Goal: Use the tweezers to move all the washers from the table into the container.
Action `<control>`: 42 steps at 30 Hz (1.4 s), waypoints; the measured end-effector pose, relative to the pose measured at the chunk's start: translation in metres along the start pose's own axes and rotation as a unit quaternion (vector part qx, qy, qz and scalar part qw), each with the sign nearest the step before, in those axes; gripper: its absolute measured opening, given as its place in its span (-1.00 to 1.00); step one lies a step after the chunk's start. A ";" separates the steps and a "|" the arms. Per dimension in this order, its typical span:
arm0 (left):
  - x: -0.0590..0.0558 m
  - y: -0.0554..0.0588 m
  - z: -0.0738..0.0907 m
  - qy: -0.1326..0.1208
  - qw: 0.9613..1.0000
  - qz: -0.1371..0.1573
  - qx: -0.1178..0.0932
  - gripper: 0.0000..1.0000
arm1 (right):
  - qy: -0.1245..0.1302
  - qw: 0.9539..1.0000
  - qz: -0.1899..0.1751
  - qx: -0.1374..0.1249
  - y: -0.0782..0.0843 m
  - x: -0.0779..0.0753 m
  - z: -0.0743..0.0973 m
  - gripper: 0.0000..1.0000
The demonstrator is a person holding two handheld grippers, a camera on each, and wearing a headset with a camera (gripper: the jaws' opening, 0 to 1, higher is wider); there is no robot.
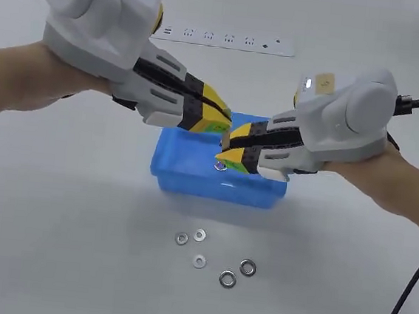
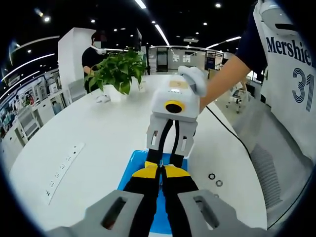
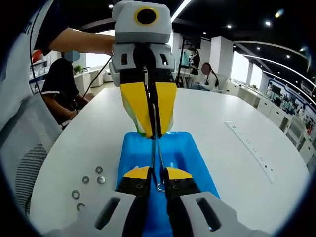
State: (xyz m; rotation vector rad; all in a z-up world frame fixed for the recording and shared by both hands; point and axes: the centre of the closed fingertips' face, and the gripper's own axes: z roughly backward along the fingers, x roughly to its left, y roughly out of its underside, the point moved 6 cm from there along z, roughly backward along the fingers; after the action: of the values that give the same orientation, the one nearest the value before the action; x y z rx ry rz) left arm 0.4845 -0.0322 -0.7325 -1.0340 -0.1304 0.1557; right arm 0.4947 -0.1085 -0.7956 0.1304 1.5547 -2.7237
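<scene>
White tabletop runs across an open office, with other people seated at desks in the background. A blue rectangular plastic container stands on it and serves as the reference for every position below.

1. Left gripper: reaches in over the container's far left rim. Its yellow-tipped jaws are pressed together on the rear end of the slim metal tweezers.
2. Right gripper: reaches in over the container's right side, facing the left gripper nose to nose. Its jaws are drawn in against the forward part of the tweezers, pinching the two blades toward each other.
3. Tweezers: they span the short gap between the two grippers, above the container's interior.
4. One small silver ring washer: located at the tweezer tips, just below the right gripper's jaws and inside the outline of the container. Whether it hangs clear of the container floor cannot be told.
5. Five loose silver washers: they lie flat on the table in a small cluster on the near side of the container, apart from its wall.
6. A white power strip: lies on the table well beyond the container's far side.
7. A green potted plant: stands farther off, beyond the power strip.
</scene>
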 end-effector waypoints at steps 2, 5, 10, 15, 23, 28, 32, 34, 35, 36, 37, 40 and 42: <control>-0.004 -0.007 0.003 -0.001 1.000 -0.007 -0.002 -0.88 | 0.002 1.000 -0.002 -0.006 -0.006 0.002 0.005 -0.76; -0.013 -0.016 0.008 0.003 1.000 -0.013 -0.001 -0.88 | 0.001 1.000 0.004 -0.013 -0.014 0.009 0.011 -0.76; -0.034 -0.031 0.018 0.009 1.000 -0.029 -0.001 -0.88 | -0.001 0.999 0.025 -0.021 -0.029 0.027 0.023 -0.76; -0.055 -0.040 0.026 0.012 0.999 -0.038 -0.001 -0.88 | -0.009 0.999 0.046 -0.023 -0.039 0.049 0.033 -0.76; -0.085 -0.046 0.026 0.019 0.999 -0.050 0.006 -0.88 | -0.015 0.998 0.049 -0.025 -0.039 0.077 0.046 -0.76; -0.105 -0.047 0.021 0.025 0.998 -0.050 0.008 -0.88 | -0.019 0.999 0.045 -0.022 -0.035 0.095 0.051 -0.76; -0.118 -0.044 0.018 0.028 0.999 -0.044 0.008 -0.88 | -0.024 0.999 0.042 -0.020 -0.030 0.106 0.052 -0.76; -0.122 -0.044 0.017 0.029 0.999 -0.043 0.009 -0.88 | -0.025 0.999 0.040 -0.020 -0.028 0.111 0.052 -0.76; -0.124 -0.043 0.016 0.029 0.999 -0.041 0.009 -0.88 | -0.025 0.999 0.038 -0.020 -0.027 0.114 0.052 -0.76; -0.126 -0.043 0.016 0.028 0.999 -0.041 0.009 -0.88 | -0.025 0.999 0.038 -0.021 -0.026 0.116 0.052 -0.76; -0.128 -0.042 0.015 0.028 0.999 -0.040 0.009 -0.88 | -0.025 0.999 0.036 -0.021 -0.025 0.117 0.053 -0.76; -0.133 -0.039 0.014 0.027 0.999 -0.036 0.008 -0.88 | -0.027 0.999 0.032 -0.022 -0.021 0.124 0.053 -0.76; -0.137 -0.037 0.013 0.026 0.999 -0.032 0.007 -0.88 | -0.029 0.999 0.027 -0.022 -0.018 0.127 0.052 -0.76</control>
State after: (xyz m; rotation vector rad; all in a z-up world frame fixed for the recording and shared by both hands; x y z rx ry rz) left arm 0.3503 -0.0657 -0.6992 -1.0173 -0.1143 0.0714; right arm 0.3636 -0.1395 -0.7632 0.0905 1.5708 -2.6257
